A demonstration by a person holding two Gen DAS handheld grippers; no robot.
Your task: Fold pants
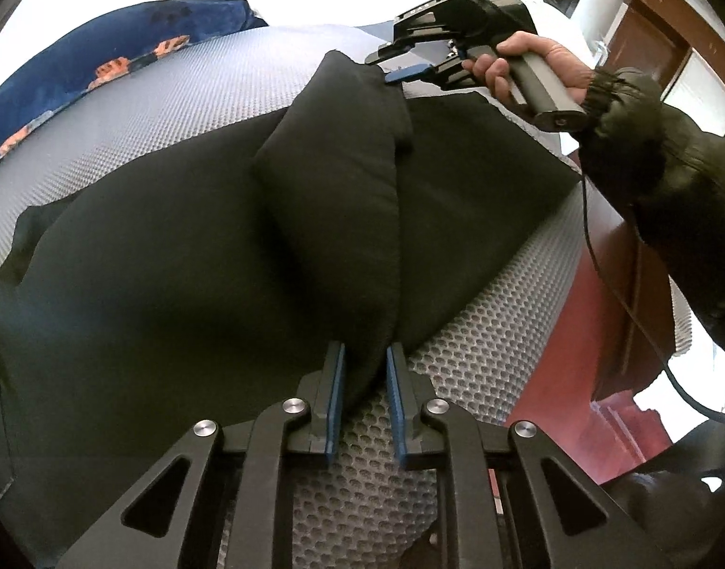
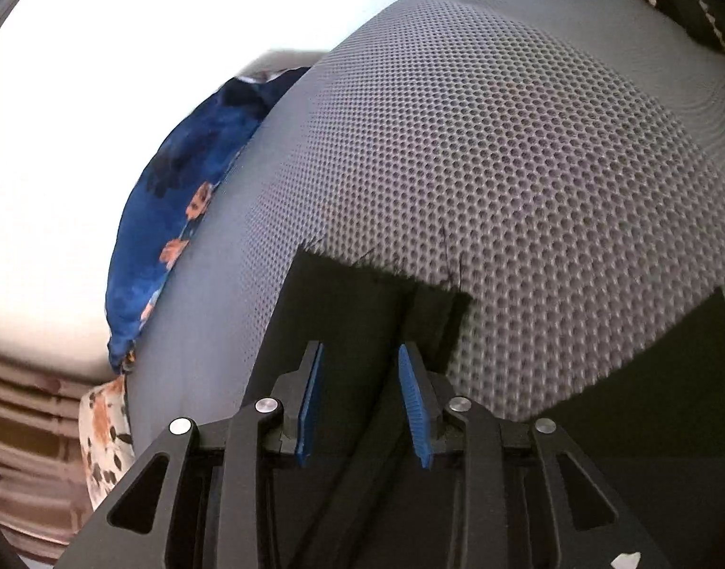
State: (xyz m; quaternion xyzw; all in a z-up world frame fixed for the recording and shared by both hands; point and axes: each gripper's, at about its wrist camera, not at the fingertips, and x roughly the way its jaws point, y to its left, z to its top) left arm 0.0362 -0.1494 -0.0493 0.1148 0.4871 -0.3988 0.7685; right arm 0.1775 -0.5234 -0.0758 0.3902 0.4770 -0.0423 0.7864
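Each claw, left (image 1: 364,365) and right (image 2: 360,365), pinches black pants (image 1: 172,261) on grey mesh mat (image 1: 481,355), blue floral cushion (image 1: 101,61) behind.

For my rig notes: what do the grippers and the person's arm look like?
Both grippers, left and right, are black angular frames with silver round bolts and ribbed blue finger pads. The handle is grey. A dark puffy sleeve with knit cuff; a black cable hangs below.
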